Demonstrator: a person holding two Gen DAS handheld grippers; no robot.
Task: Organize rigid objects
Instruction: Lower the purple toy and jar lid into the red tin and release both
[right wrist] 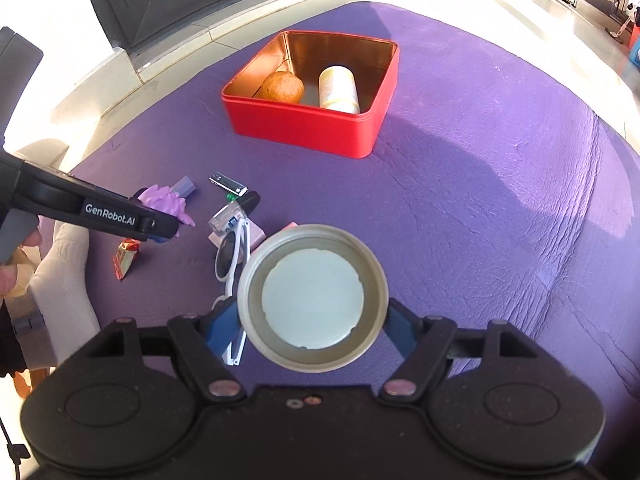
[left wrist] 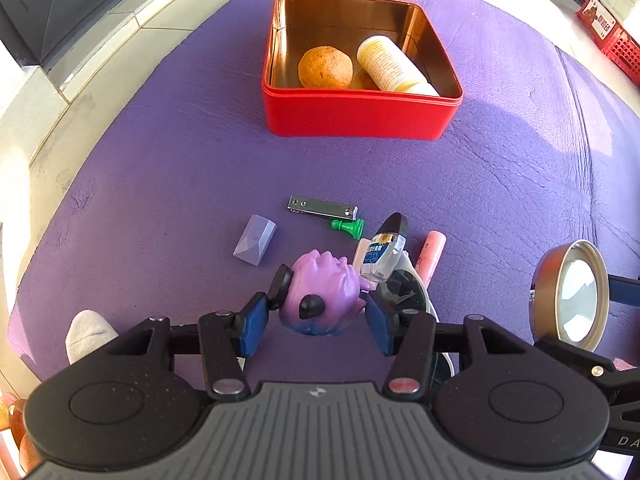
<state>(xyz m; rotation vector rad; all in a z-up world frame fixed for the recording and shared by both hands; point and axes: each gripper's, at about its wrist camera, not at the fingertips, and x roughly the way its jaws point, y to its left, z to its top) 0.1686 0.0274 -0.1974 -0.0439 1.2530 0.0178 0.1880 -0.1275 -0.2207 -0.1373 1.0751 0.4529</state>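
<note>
Two things are lying inside the red tin (left wrist: 362, 114): one brown ball (left wrist: 325, 67) and one pale yellow bottle (left wrist: 390, 66) on its side just right of it. Nearer to me than the tin, loose on the purple mat (left wrist: 160, 168), I am counting one metal clip (left wrist: 322, 208), one green pawn (left wrist: 348, 227), one lavender block (left wrist: 255, 240), one small clear bottle (left wrist: 384, 252), one pink tube (left wrist: 432, 250), one pair of white sunglasses (right wrist: 230, 260) and one red-and-gold wrapper (right wrist: 126, 258).

My left gripper (left wrist: 316, 322) is closing its blue pads on the purple spiky toy (left wrist: 324, 296), which is sitting between them, well short of the tin. The clear bottle and sunglasses are crowding just beside that toy on the right; the clip and pawn are lying between it and the tin.

My right gripper (right wrist: 310, 326) is gripping one round gold lid (right wrist: 312, 298) by its rim, white liner facing my camera, above the sunglasses and well short of the tin.
</note>
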